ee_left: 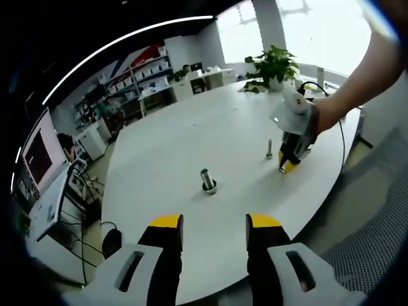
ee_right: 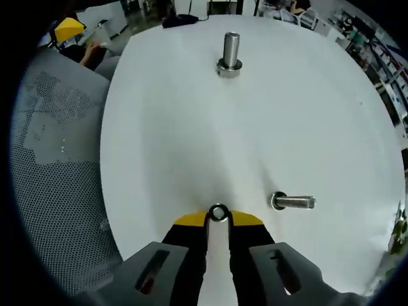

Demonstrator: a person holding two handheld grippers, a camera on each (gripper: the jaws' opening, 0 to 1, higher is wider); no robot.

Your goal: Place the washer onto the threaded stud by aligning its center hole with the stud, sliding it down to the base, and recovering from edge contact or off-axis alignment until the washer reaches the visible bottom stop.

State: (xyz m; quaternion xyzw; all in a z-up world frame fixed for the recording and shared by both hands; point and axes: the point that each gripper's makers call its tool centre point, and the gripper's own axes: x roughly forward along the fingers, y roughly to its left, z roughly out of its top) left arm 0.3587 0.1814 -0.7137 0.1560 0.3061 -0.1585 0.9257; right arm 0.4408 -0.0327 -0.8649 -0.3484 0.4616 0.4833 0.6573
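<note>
A large threaded stud [ee_right: 230,51] stands upright on a wide base in the middle of the white round table [ee_right: 191,140]; in the left gripper view the stud [ee_left: 208,180] is just ahead of my jaws. A slimmer bolt [ee_right: 294,202] stands close to the right gripper, also seen as the bolt [ee_left: 269,149] beside that gripper. My right gripper [ee_right: 218,218] is shut on a small metal washer [ee_right: 218,212] held at its yellow tips, low over the table. The right gripper [ee_left: 288,162] is in a hand, tips down. My left gripper [ee_left: 215,223] is open with nothing in it.
A potted plant [ee_left: 273,67] sits at the table's far edge. A grey mesh chair [ee_right: 57,166] is beside the table. A monitor [ee_left: 38,153] and cables [ee_left: 95,210] stand off the left edge, with shelves [ee_left: 143,73] behind.
</note>
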